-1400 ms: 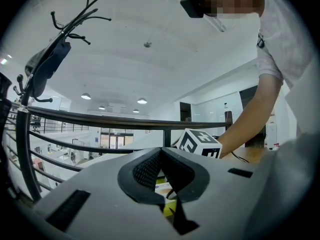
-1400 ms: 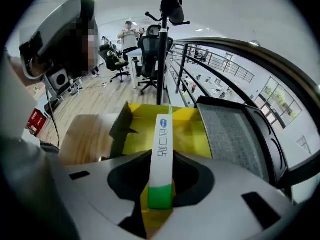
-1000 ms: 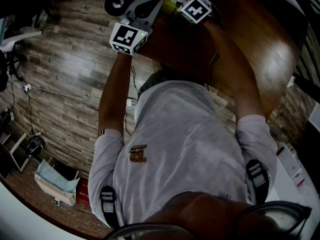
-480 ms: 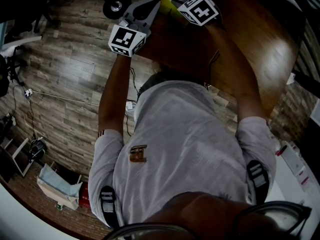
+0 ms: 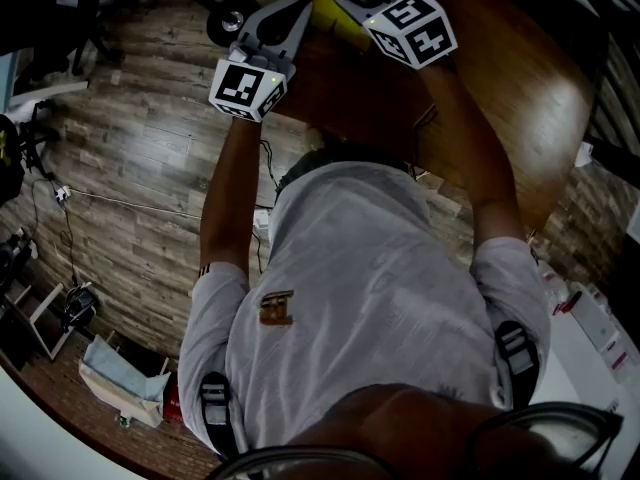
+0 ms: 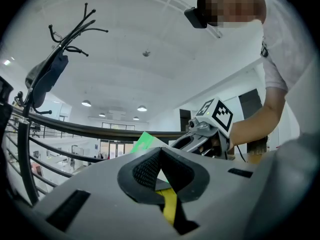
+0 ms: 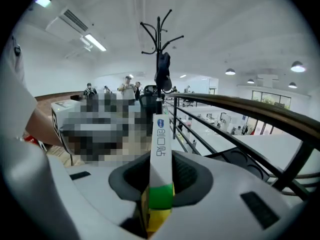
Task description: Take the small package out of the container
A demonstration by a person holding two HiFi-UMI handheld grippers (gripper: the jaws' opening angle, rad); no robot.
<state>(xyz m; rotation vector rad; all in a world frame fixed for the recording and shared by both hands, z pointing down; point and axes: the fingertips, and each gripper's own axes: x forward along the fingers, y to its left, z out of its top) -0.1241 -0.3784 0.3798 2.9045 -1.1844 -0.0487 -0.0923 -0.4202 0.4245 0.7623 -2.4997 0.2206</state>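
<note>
Both jaws clamped: left gripper (image 6: 160, 155) on yellow container (image 6: 170, 209) edge, right gripper (image 7: 161, 170) on small package (image 7: 161, 139) edge-on.

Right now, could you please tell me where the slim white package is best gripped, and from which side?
Grip the package across its two broad flat faces, near the green band, coming in along its narrow edge. It is thin and stands on edge, so those faces give flat contact. The right gripper holds it just so, while the left gripper pinches the yellow container.
</note>
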